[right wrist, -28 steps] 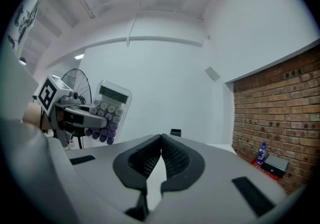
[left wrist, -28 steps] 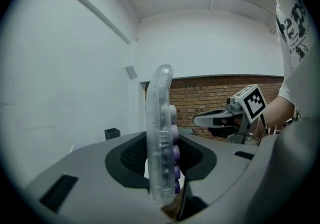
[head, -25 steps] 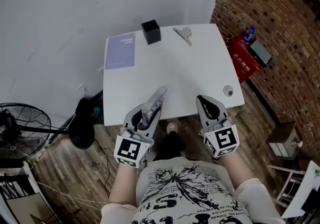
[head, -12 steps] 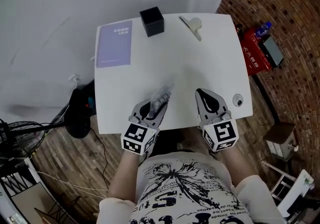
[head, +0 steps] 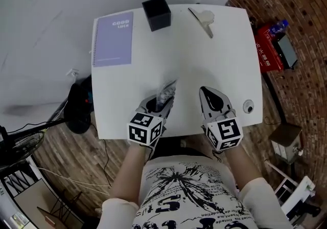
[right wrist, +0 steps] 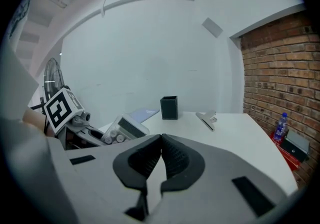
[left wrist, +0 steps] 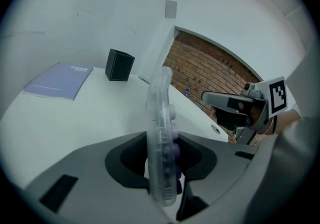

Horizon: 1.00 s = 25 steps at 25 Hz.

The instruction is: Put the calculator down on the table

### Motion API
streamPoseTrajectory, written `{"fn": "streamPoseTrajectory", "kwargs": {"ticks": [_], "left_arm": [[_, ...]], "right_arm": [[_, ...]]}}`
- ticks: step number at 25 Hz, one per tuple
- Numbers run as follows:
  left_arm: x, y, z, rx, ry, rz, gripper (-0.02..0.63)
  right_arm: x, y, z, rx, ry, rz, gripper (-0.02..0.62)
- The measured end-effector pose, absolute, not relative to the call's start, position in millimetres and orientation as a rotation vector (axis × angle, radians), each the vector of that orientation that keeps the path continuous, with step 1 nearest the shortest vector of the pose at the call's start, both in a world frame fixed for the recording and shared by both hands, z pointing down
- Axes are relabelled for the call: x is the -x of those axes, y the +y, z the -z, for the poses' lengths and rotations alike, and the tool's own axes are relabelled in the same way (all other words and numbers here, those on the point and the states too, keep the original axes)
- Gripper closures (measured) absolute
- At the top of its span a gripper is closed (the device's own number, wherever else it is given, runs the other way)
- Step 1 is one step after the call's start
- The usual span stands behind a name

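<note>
Surface [head: 214,59]: white, smooth, matt, rectangular with rounded corners. All places below are taken from the black box at its far edge.

Notebook [head: 112,39]: pale purple cover, flat, spiral-bound along one long side. Lies just left of the box in the head view.

Left tool [head: 159,104]: grey plastic shell with dark ribbed pads. It sits on the person's side of the box, well apart from it, over the near part of the surface. Its jaws are clenched on the calculator, one pad pressing each broad face.

Right tool [head: 210,99]: same build, also well apart from the box, nearer the person and off to the box's right. Jaws pressed together, nothing between them.

Calculator [left wrist: 160,118]: clear, see-through plastic casing, a slim slab with rounded ends. Round pale keys with a purple tint bulge from one face; a grey display window shows in the right gripper view. It is held on edge, free end pointing toward the box. Cannot tell whether it touches the surface.

Black box [head: 156,13]: matt, cube-shaped, open-topped, upright.

Clip [head: 203,20]: silvery metal, wedge-shaped, lying near the box on its right.

Small round fitting [head: 248,106]: grey, at the surface's right edge, far from the box.
</note>
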<state>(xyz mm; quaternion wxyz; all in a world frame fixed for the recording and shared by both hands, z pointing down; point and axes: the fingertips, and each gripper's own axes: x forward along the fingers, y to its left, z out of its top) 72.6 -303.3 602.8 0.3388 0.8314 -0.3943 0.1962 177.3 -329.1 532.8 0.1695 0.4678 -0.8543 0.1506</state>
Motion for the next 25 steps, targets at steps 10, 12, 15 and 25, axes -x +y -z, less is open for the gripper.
{"fn": "streamPoseTrajectory", "kwargs": {"ticks": [10, 12, 15, 25], "left_arm": [[-60, -338, -630, -1.965, -1.008, -0.476, 0.418], [-57, -339, -632, -1.943, -1.002, -0.456, 0.414], [-52, -340, -635, -1.923, -1.015, -0.445, 0.403], [-21, -349, -642, -1.973, -1.126, -0.513, 0.326]], "right_arm": [[-169, -360, -547, -1.308, -2.414, -0.468, 0.58], [-167, -367, -547, -1.308, -2.41, -0.468, 0.581], [-162, -375, -548, -1.312, -2.406, -0.475, 0.58], [-153, -382, -550, -1.34, -2.385, -0.485, 0.58]]}}
